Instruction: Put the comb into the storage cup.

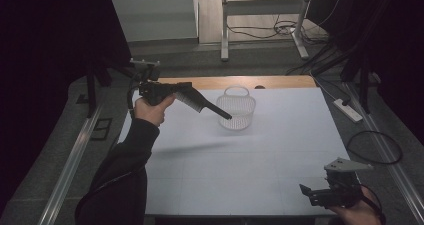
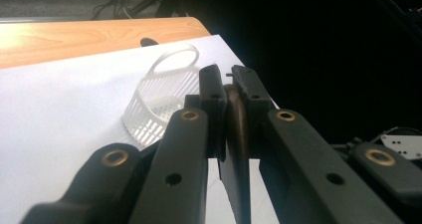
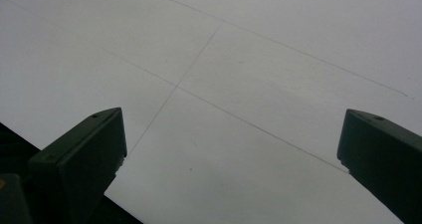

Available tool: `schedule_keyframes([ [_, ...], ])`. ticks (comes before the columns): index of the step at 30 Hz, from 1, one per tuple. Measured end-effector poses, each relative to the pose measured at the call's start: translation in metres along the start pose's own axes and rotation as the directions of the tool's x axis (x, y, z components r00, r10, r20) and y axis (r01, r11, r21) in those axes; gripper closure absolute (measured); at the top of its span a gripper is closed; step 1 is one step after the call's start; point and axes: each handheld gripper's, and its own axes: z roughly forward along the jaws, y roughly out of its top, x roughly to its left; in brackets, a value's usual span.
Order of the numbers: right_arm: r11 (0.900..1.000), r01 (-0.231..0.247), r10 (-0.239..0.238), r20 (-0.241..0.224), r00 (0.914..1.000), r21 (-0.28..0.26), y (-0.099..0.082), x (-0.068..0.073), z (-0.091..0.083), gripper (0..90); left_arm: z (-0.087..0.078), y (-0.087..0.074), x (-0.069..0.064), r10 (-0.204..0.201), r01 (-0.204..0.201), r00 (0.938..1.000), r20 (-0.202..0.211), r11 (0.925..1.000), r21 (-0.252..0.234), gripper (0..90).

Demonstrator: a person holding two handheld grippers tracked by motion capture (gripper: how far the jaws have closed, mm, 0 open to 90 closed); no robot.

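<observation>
The black comb [image 1: 202, 104] is clamped in your left tool [image 1: 165, 91], its jaws closed tight on the toothed end. The handle runs out and slightly down from the tool, and its tip reaches over the near rim of the white basket [image 1: 236, 108], held in the air above the bench [image 1: 240, 170]. In the left gripper view the comb [image 2: 238, 134] stands edge-on between the two pads [image 2: 214, 102], with the basket [image 2: 159, 97] just beyond and to the left of it. The basket sits upright on the white bench, its handle raised. Your right tool [image 1: 320, 194] is well apart from the basket, at the near right corner of the bench, its jaws spread wide with nothing between them.
</observation>
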Motion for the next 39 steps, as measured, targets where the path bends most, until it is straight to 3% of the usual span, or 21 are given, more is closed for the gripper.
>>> schedule_keyframes([
  [24,1.0000,0.000,0.000,-0.004,1.0000,-0.005,0.000,-0.001,-0.001,0.0,0.027,0.018,0.014,-0.017,0.016,0.9985,-0.052,0.9995,-0.026,83.8],
  [39,1.0000,0.001,-0.001,-0.008,1.0000,-0.009,-0.001,-0.001,-0.001,0.0,0.062,0.018,0.018,-0.017,0.015,0.9970,-0.075,0.9997,-0.017,83.8],
])
